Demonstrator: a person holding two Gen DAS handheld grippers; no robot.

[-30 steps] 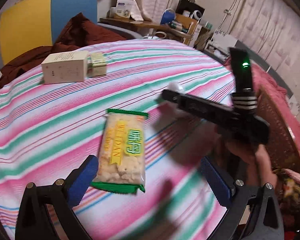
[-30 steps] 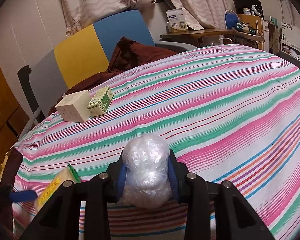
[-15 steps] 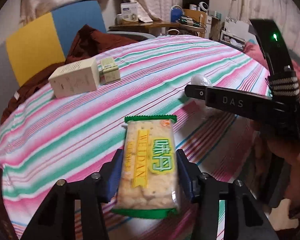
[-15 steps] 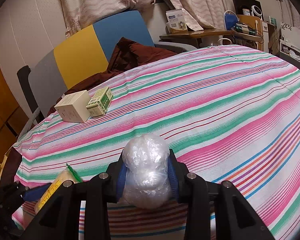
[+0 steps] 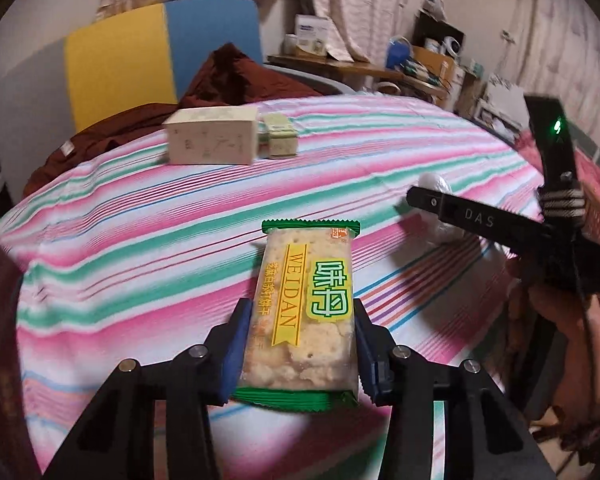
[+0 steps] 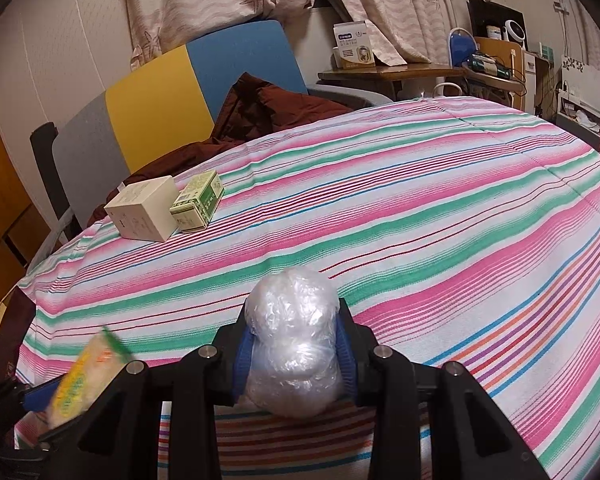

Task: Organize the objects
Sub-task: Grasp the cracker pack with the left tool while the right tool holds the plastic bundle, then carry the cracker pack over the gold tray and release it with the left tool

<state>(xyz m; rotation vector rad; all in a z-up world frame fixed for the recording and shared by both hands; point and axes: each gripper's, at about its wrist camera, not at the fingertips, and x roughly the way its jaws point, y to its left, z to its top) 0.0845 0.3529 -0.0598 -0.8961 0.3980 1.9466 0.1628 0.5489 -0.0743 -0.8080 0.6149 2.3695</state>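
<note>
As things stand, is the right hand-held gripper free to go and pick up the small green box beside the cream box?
Probably not yet. The right hand-held gripper is shut on a plastic-wrapped bundle, so its jaws are occupied. The striped cloth up to the small green box looks unobstructed otherwise.

cracker packet (image 5: 306, 312), clear wrap with green ends, lengthwise, lower end seemingly lifted. crumpled plastic bundle (image 6: 292, 344), upright. cream box (image 6: 142, 214) touching small green box (image 6: 198, 202), far corner of striped cloth (image 6: 440, 208).

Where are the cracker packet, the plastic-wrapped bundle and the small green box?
cracker packet (image 5: 304, 304), left wrist view, printed front.
plastic-wrapped bundle (image 6: 294, 340), right wrist view, crinkled middle.
small green box (image 6: 198, 202), right wrist view, top face.
</note>
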